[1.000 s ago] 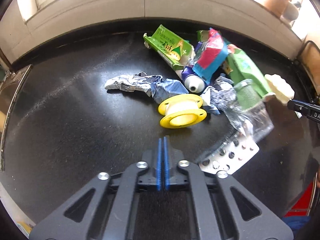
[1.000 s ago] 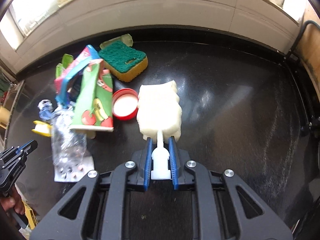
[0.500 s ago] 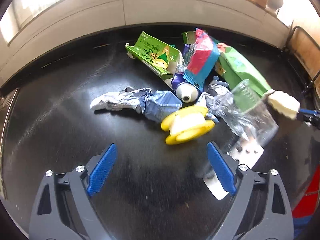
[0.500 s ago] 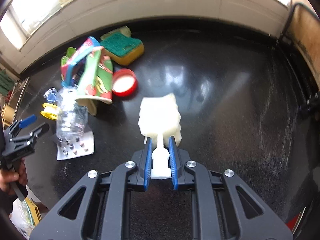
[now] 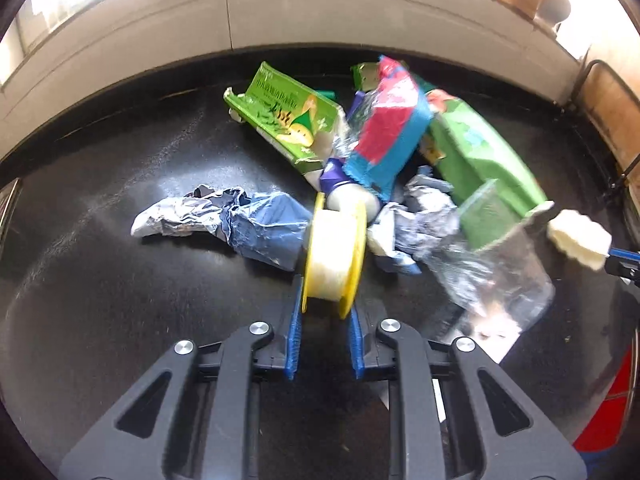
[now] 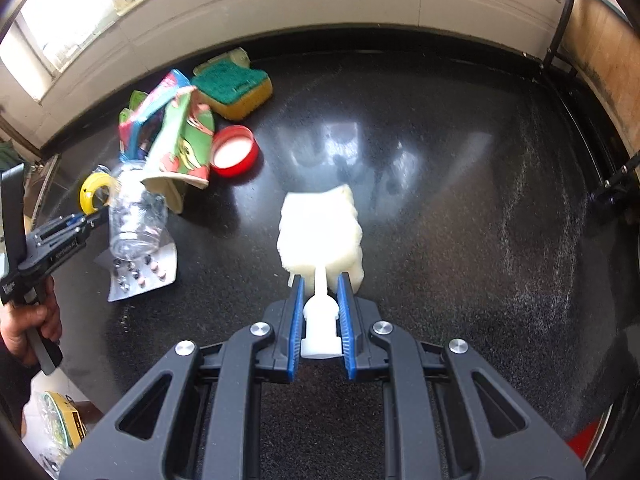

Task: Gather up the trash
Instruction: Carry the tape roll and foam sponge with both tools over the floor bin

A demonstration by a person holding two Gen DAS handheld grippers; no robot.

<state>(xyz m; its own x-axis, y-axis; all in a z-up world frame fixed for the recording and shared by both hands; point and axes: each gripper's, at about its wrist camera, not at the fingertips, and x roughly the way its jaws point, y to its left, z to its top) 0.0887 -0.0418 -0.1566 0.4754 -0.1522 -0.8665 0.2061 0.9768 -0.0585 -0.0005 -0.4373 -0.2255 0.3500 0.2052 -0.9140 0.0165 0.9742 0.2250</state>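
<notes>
The left gripper [image 5: 324,312] is closing on the yellow tape spool [image 5: 334,254], which is standing between its blue pads at the centre of the left wrist frame, on the black counter [image 5: 120,300]. The flanges look like hard plastic, light and a little slippery, so I think holding across both flanges is good. The crumpled wrapper [image 5: 240,222] just behind it, to the left, is soft. The right gripper [image 6: 320,320] is keeping its jaws tight on the white stem of a pale sponge brush [image 6: 320,232], in the middle of the right wrist frame; the foam head seems soft and very light.
</notes>
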